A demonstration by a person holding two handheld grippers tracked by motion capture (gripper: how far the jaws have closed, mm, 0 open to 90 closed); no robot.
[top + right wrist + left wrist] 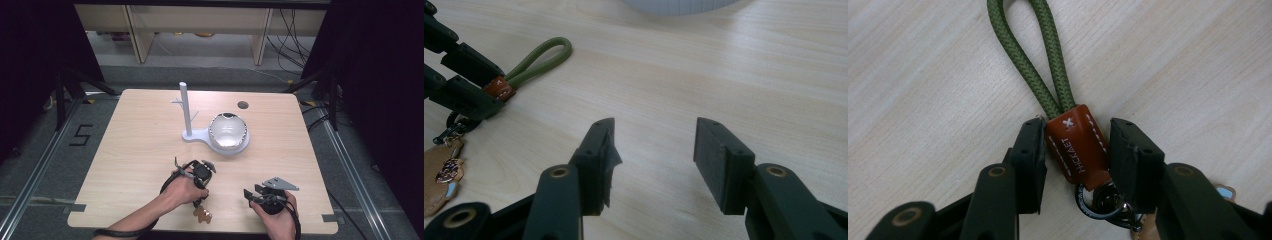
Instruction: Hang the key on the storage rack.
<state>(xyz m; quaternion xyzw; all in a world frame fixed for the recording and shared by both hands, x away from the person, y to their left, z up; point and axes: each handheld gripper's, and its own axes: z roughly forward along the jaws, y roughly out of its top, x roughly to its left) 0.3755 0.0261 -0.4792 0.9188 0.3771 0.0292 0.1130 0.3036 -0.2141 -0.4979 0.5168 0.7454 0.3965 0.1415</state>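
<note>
Right gripper [654, 150]: two black jaws rising from the lower edge, standing apart over bare wood with nothing between them. Table [704, 75]: pale wood grain. Keychain, upper left: green cord loop [541, 57] lying flat; brown leather tab [498, 88] between the jaws of the left gripper [476, 85]. Tan charm [439, 175] at the left edge. White base [679, 5] at the top edge.

Left tongs [1075, 150] low, jaws part-closed; right tongs [654, 160] level, jaws wide apart.
</note>
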